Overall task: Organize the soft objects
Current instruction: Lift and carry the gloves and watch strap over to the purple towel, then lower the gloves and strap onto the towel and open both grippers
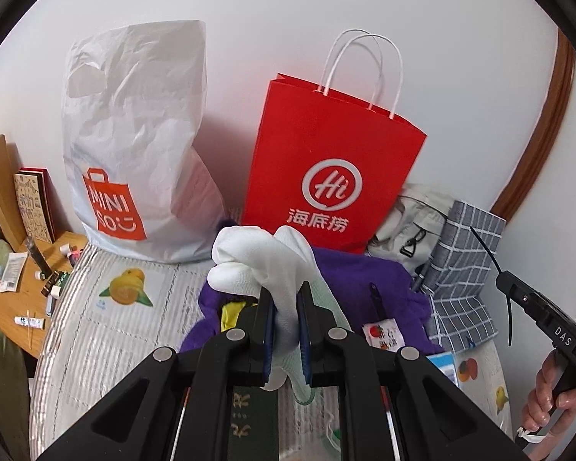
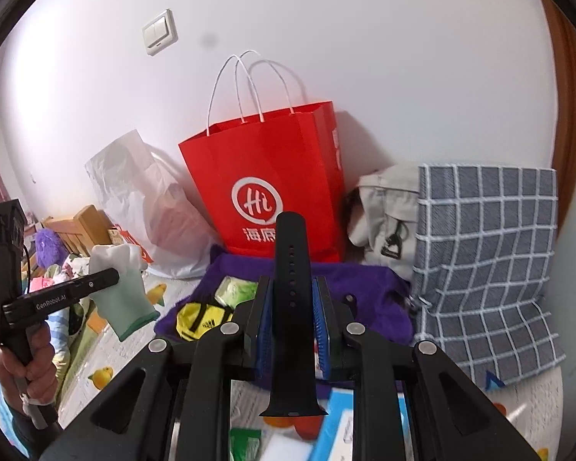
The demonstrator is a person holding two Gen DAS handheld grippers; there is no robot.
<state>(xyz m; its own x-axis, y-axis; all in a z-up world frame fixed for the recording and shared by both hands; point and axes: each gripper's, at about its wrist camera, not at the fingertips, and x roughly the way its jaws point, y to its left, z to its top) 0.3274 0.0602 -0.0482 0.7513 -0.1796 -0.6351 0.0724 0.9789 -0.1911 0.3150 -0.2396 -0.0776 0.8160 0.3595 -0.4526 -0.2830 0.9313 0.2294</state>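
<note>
Two tongs in play, each clenched on a soft item. Left side of the scene: white Miniso bag (image 1: 134, 146) leaning on the wall, small wooden surface (image 1: 23, 299) with clutter beside it. Left tongs (image 1: 286, 330) gripping a white glove (image 1: 265, 269) with a pale green cuff; glove bunched above the fingertips, cuff hanging below between the pads, jaws nearly together. Seen from the right wrist view, the glove is held up in the air, clear of the bed. Centre: red paper bag (image 2: 268, 176) upright against the wall, purple cloth (image 2: 357, 292) spread in front of it. Right tongs (image 2: 291, 326) closed on a black watch strap (image 2: 291, 299), strap upright between the blue pads, ends sticking out above and below. Right: beige bag (image 2: 388, 215), then checked grey cloth (image 2: 487, 261).
</note>
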